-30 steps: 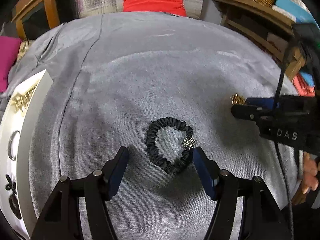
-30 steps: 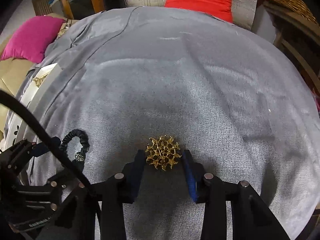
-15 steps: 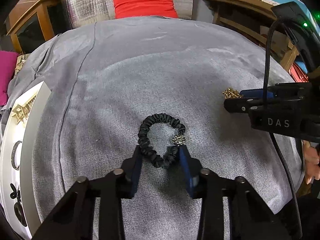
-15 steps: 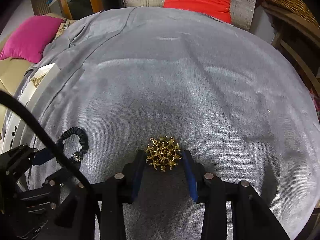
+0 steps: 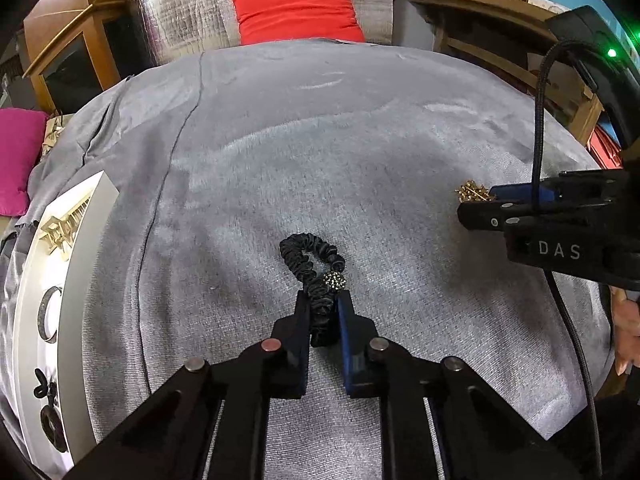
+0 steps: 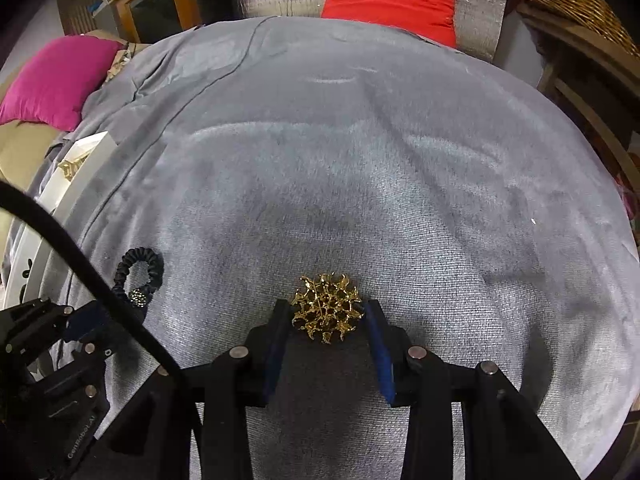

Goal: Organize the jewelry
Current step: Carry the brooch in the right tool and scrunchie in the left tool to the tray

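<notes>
A black ruffled scrunchie (image 5: 314, 276) with a small sparkly bead lies on the grey cloth. My left gripper (image 5: 323, 312) is shut on its near end and squeezes it flat. It also shows in the right wrist view (image 6: 140, 276). A gold spiky brooch (image 6: 326, 312) sits between the fingers of my right gripper (image 6: 326, 320), which is shut on it. The brooch also shows in the left wrist view (image 5: 472, 192) at the tip of the right gripper (image 5: 480, 204).
A white jewelry tray (image 5: 80, 264) with a gold hair clip (image 5: 64, 228) and dark rings lies at the left edge of the grey cloth (image 5: 320, 140). A red cushion (image 5: 296, 10), a pink cushion (image 6: 56, 80) and wooden furniture stand around.
My left gripper has closed from wide open onto the scrunchie, pinching it narrow. My right gripper has stayed shut on the brooch in about the same place.
</notes>
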Action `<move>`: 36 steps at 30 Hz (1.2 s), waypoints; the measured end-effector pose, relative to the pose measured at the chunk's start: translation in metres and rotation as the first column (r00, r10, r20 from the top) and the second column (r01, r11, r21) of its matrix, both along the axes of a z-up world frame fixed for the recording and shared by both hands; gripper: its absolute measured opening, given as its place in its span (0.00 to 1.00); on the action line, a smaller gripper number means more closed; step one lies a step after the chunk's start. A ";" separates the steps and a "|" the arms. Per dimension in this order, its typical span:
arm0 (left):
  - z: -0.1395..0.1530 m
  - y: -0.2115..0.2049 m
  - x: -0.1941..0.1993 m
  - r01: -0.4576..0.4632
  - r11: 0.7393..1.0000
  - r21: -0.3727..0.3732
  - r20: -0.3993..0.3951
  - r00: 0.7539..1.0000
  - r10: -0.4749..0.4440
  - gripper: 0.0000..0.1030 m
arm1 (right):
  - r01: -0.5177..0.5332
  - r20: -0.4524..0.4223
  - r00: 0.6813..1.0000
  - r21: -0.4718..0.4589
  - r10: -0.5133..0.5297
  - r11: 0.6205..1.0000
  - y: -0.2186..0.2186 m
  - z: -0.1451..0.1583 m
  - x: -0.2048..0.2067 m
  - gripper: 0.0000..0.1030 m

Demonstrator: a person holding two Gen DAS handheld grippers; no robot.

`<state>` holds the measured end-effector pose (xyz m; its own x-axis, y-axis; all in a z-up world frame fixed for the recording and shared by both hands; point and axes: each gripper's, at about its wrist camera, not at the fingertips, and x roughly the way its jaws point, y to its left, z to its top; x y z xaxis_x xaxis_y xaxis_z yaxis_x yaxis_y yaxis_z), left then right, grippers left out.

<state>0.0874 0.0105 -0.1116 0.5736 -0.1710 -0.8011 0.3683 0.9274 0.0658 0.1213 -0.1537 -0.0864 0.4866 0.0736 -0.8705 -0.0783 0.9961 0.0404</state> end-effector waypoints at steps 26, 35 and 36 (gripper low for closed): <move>0.018 0.013 -0.003 -0.053 0.998 -0.032 0.069 0.996 0.055 0.12 | 0.017 0.018 1.000 0.027 -0.017 0.999 0.004 0.006 0.001 0.39; 0.024 0.016 -0.005 -0.073 0.996 -0.045 0.087 0.993 0.077 0.12 | 0.035 0.029 0.999 0.039 -0.036 0.999 0.002 0.009 0.002 0.39; 0.024 0.017 -0.005 -0.075 0.996 -0.047 0.087 0.993 0.079 0.12 | 0.036 0.030 0.999 0.042 -0.037 0.998 0.002 0.009 0.001 0.39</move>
<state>0.0821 0.0275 -0.0872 0.6551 -0.1570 -0.7391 0.2898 0.9556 0.0539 0.1224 -0.1519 -0.0769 0.5162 0.0910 -0.8516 -0.0440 0.9958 0.0797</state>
